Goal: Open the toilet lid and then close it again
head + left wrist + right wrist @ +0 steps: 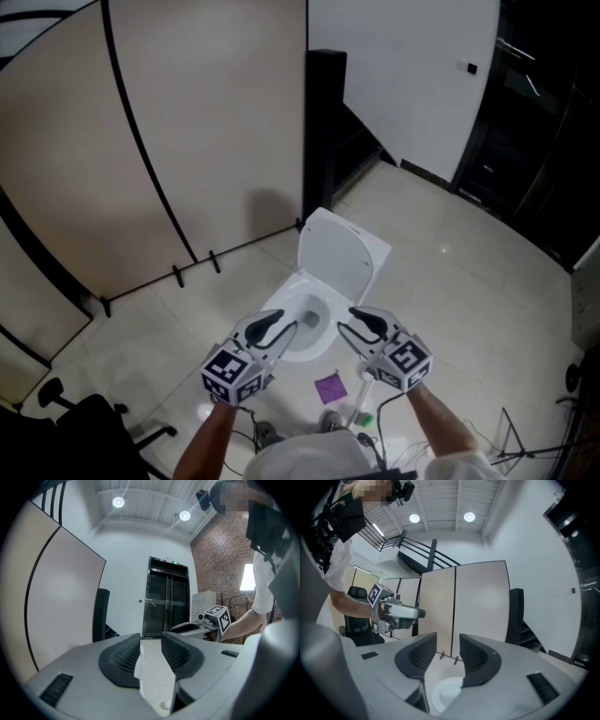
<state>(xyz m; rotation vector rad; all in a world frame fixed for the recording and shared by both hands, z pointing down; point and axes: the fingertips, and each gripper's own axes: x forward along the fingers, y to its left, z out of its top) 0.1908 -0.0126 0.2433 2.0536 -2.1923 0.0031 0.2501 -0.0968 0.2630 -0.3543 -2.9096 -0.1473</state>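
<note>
Left gripper, right gripper: smooth matt grey plastic shells. Pads are black and finely ribbed.
Ahead of the jaws: toilet lid, smooth white with a slight sheen; bowl, glossy white.
Below the jaws: floor, pale polished tile.
Beyond the left jaws: partition, matt beige panel.

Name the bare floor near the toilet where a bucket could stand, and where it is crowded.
Widest free patch: the tiled floor right of the toilet, toward the dark doorway. A narrower strip lies between toilet and partition. Crowded: in front of the toilet, with a purple square and green item.
</note>
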